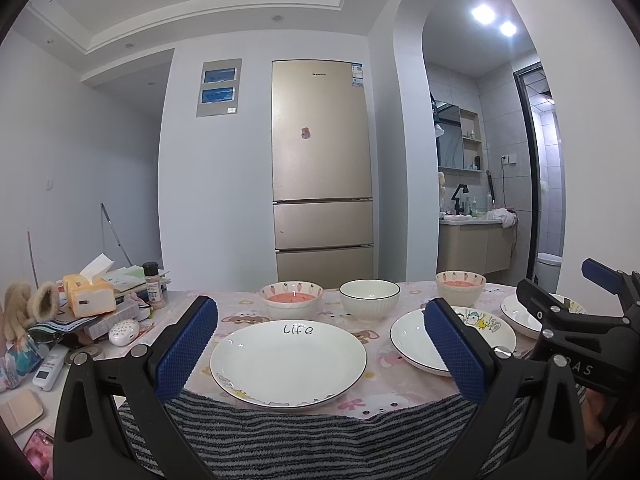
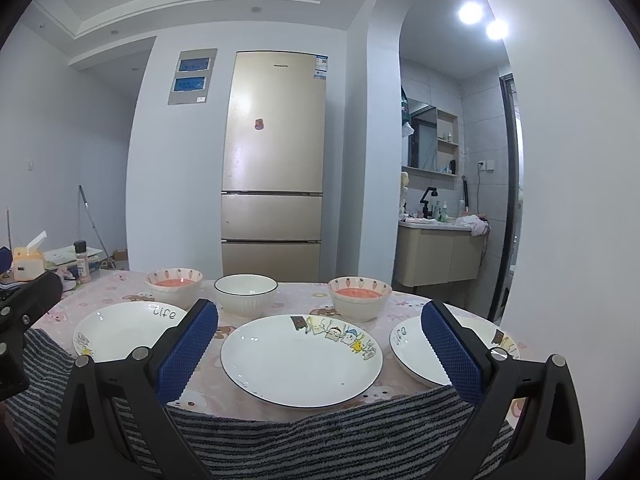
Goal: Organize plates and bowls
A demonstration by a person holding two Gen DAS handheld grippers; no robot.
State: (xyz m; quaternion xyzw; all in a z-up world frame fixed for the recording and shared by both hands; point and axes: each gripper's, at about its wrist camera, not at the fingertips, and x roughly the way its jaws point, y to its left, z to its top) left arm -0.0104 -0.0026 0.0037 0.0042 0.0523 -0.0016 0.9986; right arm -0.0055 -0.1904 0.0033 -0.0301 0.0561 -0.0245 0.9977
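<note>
The left plate (image 1: 288, 360) has the word "Life" written in black near its far rim, and the same word shows on that plate (image 2: 124, 330) in the right wrist view. The right plate (image 2: 424, 354) also has "Life" by its rim, but it is partly hidden. The gold fridge (image 1: 322, 160) has the brand "Skyworth" in small letters near the top of its door, and the stickers on it are too small to read.

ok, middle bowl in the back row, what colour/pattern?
Plain white ribbed bowl with a thin dark rim line, no carrot print. Clearest in the right wrist view.
</note>
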